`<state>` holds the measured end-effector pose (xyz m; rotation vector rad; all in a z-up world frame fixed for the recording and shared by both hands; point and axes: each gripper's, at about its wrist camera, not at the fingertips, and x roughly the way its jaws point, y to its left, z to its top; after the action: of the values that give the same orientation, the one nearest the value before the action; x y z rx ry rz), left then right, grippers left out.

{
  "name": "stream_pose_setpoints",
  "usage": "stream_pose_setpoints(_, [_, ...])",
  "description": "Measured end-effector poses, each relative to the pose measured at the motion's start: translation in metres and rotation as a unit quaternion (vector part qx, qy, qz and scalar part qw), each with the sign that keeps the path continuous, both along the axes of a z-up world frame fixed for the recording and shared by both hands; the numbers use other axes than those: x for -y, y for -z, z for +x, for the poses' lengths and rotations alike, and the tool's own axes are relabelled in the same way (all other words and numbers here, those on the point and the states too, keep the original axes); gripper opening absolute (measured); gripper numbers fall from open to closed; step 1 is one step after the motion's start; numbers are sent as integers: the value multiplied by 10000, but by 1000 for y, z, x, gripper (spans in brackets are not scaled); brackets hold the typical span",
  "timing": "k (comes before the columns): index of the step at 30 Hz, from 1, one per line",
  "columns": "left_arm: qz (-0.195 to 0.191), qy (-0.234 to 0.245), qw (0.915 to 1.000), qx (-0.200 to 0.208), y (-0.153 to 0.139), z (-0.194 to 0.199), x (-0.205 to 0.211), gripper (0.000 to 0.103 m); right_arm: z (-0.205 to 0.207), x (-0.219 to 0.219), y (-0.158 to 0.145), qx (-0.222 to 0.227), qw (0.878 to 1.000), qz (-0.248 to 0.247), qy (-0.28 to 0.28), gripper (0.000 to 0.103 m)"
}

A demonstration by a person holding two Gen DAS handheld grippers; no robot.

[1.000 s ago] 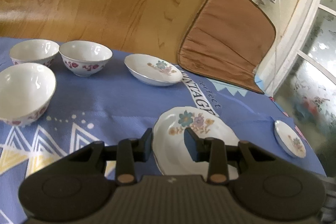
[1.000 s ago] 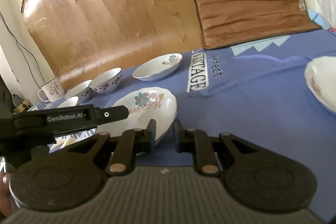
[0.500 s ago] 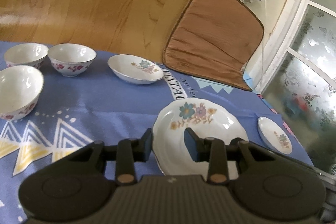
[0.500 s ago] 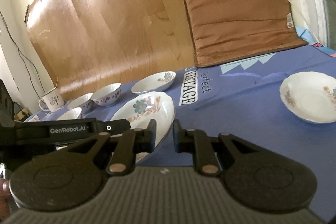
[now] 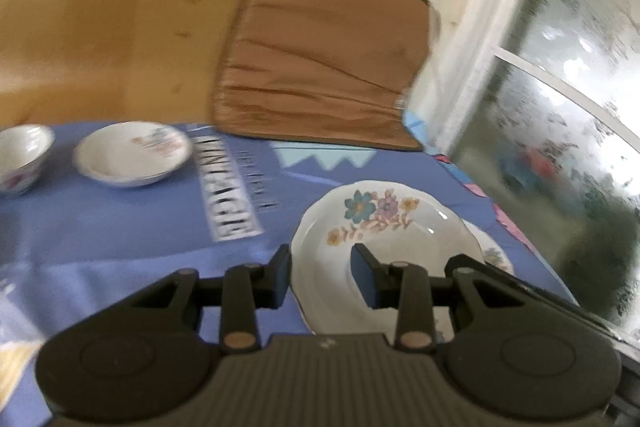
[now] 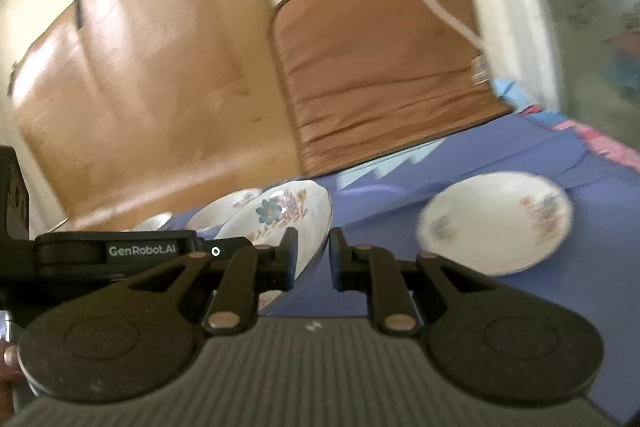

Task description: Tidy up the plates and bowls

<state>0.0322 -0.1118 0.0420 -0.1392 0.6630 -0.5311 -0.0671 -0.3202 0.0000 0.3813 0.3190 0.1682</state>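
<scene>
Flowered plate (image 5: pixel 384 247) is gripped at its near rim by the left gripper (image 5: pixel 322 277) — one finger (image 5: pixel 280 277) sits outside the rim, the other (image 5: pixel 366 279) over the inside — and it is held above the blue tablecloth (image 5: pixel 120 227), tilted. A smaller plate (image 6: pixel 496 223) is seen on the cloth at the right, partly covered by the held plate in the left view. A shallow dish (image 5: pixel 132 157) and a bowl (image 5: pixel 22 157) are set farther left. The right gripper (image 6: pixel 313 261) is nearly closed — nothing is held between its fingers.
</scene>
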Motion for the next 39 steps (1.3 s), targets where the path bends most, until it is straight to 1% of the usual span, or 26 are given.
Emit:
stream_pose_setpoints(7, [209,561,9982,24,-1,11,68,32,-4,49,0,59,9975,154,692,19])
stream_pose_setpoints(11, [364,744,9966,1,3,14,98,32,-2,71,4,-14,9947,222,1002,19])
stream_pose_setpoints(17, [604,779,9951,-55,13,20,124,32,6,87,14,-187,9918,277,1236,19])
stream_pose_setpoints(19, [706,728,9948,-10,15,22,130,32,9,89,18,-231,9912,277,1271,20])
stream_pose_setpoints(21, [756,702,9946,89,15,22,134,33,13,89,20,-277,9903,249,1336,22])
stream_pose_setpoints(22, [768,709,9944,129,14,22,136,35,13,90,22,-295,9896,236,1391,25])
stream_pose_setpoints(23, [786,725,9941,163,13,22,137,35,13,90,23,-277,9890,249,1432,31])
stream_pose_setpoints(26, [795,722,9939,238,10,19,137,35,13,90,23,-217,9878,244,1521,41])
stream_pose_setpoints(29, [732,657,9949,208,9,18,128,35,11,92,22,-125,9862,279,1629,41])
stream_pose_setpoints(34, [627,409,9971,110,10,16,96,35,6,91,21,-34,9838,263,1774,41])
stream_pose_setpoints(36, [652,288,9974,129,10,14,81,35,2,87,18,28,9832,252,1810,41])
stream_pose_setpoints(39, [764,65,9969,159,12,12,55,36,-2,78,12,164,9849,243,1709,40])
